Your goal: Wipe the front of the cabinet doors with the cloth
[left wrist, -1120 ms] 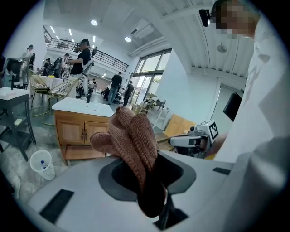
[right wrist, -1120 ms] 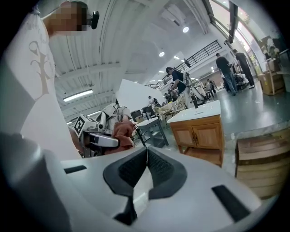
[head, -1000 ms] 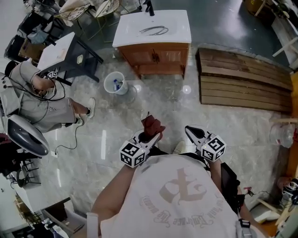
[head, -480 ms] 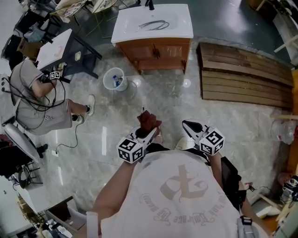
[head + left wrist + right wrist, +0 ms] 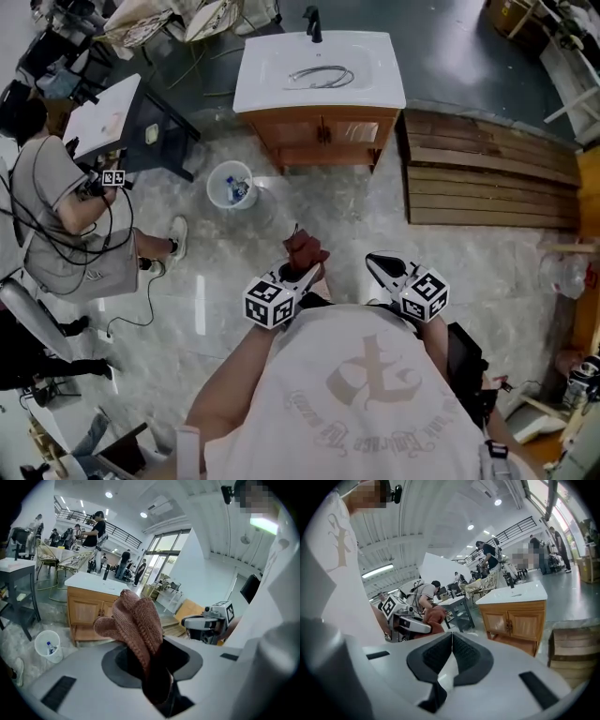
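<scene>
The left gripper [image 5: 300, 274] is clamping a reddish-brown knitted cloth [image 5: 305, 250], which is bunching up above its jaws. The right gripper [image 5: 382, 266] is holding nothing, its jaws pressing together. Both are hovering over the marble floor [image 5: 319, 211], well apart from the wooden cabinet [image 5: 323, 150] and its 2 doors [image 5: 354, 130].

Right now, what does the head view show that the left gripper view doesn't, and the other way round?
Only the head view: the sink basin seen from above, and the marker cube on the left gripper. Only the left gripper view: ceiling lights, a railed balcony and a standing person beyond the wooden cabinet. Both: that cabinet, the brown cloth clamped in the left gripper, the white bucket, and the right gripper, shut and empty.
</scene>
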`<state>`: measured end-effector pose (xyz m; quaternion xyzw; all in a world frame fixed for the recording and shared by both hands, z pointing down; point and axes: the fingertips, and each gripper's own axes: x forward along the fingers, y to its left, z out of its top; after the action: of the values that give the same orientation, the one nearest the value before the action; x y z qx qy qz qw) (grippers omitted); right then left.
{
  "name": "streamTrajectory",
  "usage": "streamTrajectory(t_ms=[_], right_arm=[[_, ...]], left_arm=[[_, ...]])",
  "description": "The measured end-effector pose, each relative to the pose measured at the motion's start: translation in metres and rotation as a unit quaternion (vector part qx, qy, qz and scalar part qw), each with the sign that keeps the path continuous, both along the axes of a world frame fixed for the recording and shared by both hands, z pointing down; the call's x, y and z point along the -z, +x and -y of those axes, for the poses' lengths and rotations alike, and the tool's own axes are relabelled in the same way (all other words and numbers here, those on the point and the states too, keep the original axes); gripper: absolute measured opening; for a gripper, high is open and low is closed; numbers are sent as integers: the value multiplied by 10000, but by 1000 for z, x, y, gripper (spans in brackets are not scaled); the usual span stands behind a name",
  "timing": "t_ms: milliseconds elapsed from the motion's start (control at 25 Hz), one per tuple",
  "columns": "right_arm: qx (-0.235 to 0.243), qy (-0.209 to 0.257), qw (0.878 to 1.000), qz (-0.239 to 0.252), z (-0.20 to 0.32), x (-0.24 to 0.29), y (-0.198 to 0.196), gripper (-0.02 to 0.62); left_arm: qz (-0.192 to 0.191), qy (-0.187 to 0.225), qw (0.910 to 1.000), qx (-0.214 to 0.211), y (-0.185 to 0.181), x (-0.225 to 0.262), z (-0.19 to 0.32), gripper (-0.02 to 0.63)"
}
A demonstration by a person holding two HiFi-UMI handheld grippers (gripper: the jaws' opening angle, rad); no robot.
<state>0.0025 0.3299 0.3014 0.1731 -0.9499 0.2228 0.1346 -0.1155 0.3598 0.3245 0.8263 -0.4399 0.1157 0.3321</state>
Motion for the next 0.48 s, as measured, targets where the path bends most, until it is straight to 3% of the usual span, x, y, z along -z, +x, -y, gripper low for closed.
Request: streamTrajectory(t_ms=[240, 480], right_arm=[[-40, 72, 9999, -78, 23, 3, -56, 14], [-73, 39, 9998, -198, 49, 0, -82, 14]], left_arm=[[96, -75, 9999, -114, -52, -10, 25, 118], [71, -130, 9998, -97, -77, -16, 43, 118]])
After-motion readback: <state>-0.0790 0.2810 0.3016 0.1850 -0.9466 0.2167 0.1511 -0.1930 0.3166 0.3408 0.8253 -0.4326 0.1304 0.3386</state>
